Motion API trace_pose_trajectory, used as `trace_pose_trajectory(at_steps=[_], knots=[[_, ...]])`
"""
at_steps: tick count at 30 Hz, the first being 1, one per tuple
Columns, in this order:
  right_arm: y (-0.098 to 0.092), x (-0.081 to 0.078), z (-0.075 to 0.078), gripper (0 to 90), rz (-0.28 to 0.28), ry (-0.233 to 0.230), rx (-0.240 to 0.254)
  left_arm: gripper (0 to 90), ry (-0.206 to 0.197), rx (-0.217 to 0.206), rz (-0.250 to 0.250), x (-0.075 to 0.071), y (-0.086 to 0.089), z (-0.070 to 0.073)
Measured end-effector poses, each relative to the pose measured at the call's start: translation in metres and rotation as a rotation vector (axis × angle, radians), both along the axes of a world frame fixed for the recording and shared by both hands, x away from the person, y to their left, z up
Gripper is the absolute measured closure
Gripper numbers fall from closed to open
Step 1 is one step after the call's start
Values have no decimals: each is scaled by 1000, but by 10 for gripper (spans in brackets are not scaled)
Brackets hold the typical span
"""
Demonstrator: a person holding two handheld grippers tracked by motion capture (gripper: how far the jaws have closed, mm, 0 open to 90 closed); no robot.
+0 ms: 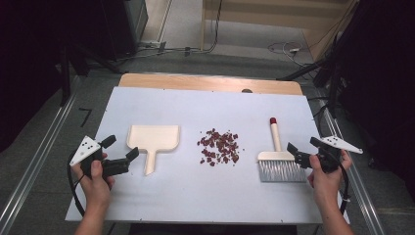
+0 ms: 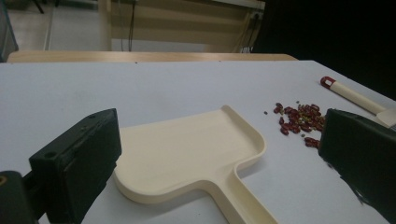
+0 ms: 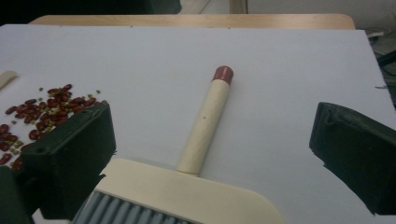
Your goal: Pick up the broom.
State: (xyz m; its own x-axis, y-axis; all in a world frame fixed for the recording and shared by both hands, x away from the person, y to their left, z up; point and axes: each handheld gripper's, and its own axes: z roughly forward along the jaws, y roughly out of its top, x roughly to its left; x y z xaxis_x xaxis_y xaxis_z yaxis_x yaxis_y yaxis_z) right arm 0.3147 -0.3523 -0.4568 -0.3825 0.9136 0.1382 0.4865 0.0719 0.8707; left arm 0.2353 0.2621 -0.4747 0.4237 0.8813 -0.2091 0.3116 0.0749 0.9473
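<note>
Beans (image 1: 219, 146) lie piled mid-desk (image 1: 205, 105); pan (image 1: 153, 139) just left of beans, brush (image 1: 279, 159) just right. Both tongs released: left (image 1: 120, 152) near pan handle, right (image 1: 299, 149) at brush head. Risk: brush head is wide, so grip may slip; hard sweep scatters beans past pan.

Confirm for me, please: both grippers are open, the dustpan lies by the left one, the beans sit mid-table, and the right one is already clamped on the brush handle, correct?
Not quite. The right gripper is not clamped on the brush: the right gripper view shows its jaws spread wide on either side of the handle, touching nothing. The rest holds: left gripper open by the dustpan, beans mid-table.
</note>
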Motion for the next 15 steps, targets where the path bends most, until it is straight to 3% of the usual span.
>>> trace_pose_trajectory(at_steps=[6, 10, 15], knots=[[12, 10, 1, 22, 28, 39, -40, 0, 3, -2, -13, 1, -4, 1], [22, 24, 1, 170, 25, 101, -47, 0, 13, -4, -30, 3, -9, 1], [33, 41, -7, 336, -4, 180, -130, 0, 20, 15, -46, 4, -16, 1]])
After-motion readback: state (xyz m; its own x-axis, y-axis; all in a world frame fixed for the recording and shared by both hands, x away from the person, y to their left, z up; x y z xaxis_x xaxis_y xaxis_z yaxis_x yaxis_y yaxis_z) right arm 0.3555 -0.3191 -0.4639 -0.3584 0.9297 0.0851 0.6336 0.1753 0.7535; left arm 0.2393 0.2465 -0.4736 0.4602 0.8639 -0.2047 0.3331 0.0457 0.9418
